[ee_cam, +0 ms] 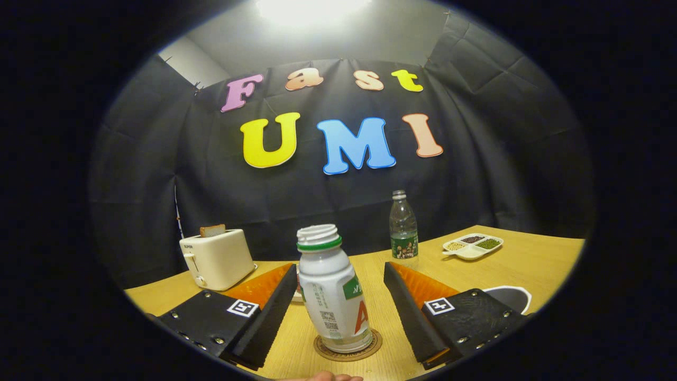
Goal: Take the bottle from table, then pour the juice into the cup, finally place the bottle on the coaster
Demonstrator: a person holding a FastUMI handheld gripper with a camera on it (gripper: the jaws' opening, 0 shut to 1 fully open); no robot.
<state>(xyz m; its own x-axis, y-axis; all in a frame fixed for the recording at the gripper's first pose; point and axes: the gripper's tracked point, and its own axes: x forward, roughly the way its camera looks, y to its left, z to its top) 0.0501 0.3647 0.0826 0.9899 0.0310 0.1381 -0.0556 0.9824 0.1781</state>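
Gripper view looks forward over a wooden table (529,264), with the tool (341,296) held low and its two fingers spread wide apart, touching nothing. Between them stands the bottle (332,296), a white one with a green ring under its open threaded neck. It is upright and rests on the round cork coaster (347,346), with a clear gap to each finger on either side. Part of a cup (510,296) shows just behind the right finger, its pale rim visible and the rest hidden by the finger. A white rim of something peeks out between the left finger and the bottle, too hidden to tell what it is. Toward the far left corner of the table sits a cream toaster (217,259) with a slice of bread (212,230) standing in its slot. Near the far edge stands a clear water bottle (403,226), and to its right lies a divided white dish (472,246) holding small grains or beans.
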